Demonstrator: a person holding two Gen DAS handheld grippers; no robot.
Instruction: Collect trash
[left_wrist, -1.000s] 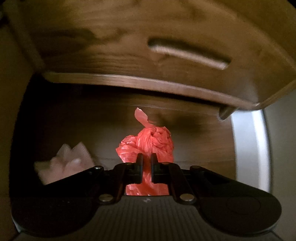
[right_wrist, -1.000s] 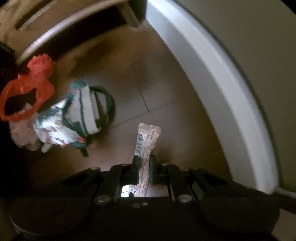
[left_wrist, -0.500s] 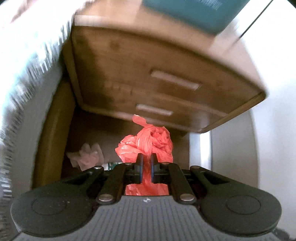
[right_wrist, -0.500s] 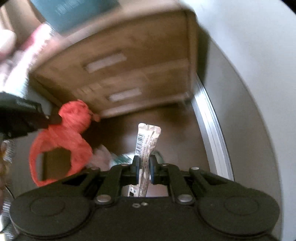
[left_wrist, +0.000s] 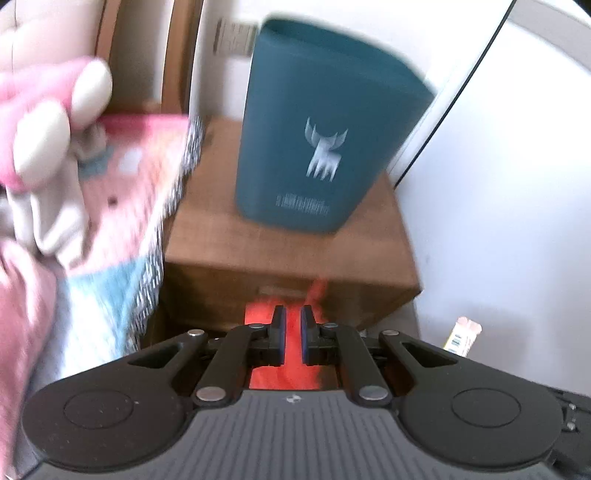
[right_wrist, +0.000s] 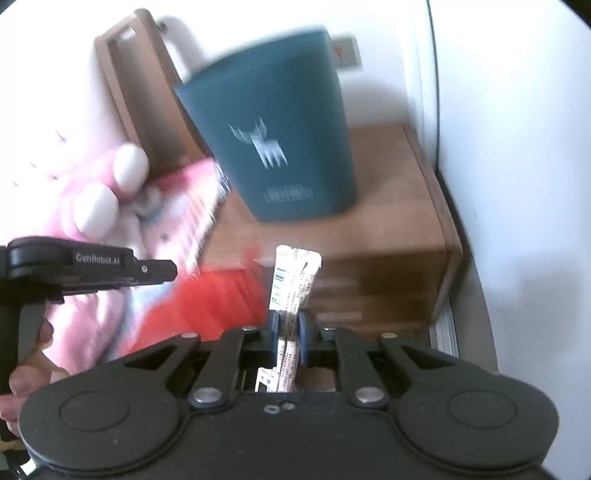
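Observation:
My left gripper (left_wrist: 291, 332) is shut on a red plastic bag (left_wrist: 291, 339), which hangs blurred between and below its fingers. In the right wrist view that bag (right_wrist: 207, 302) shows as a red smear under the left gripper's black body (right_wrist: 92, 269). My right gripper (right_wrist: 287, 332) is shut on a white wrapper strip with a barcode (right_wrist: 291, 280) that sticks up past its fingertips; its tip also shows in the left wrist view (left_wrist: 463, 334). A teal bin with a white deer logo (left_wrist: 325, 133) (right_wrist: 280, 129) stands on the wooden nightstand (left_wrist: 280, 236), ahead of and above both grippers.
A bed with a pink and blue patterned cover (left_wrist: 122, 206) and a pink plush toy (left_wrist: 48, 125) lies left of the nightstand. A white wall (left_wrist: 509, 221) is on the right, a wooden headboard (right_wrist: 133, 85) behind. A person's hand (right_wrist: 26, 373) holds the left gripper.
Both grippers have risen from the dark floor under the nightstand to above its front edge, each still carrying its load. The bin and bed have come into view; the floor litter has dropped out.

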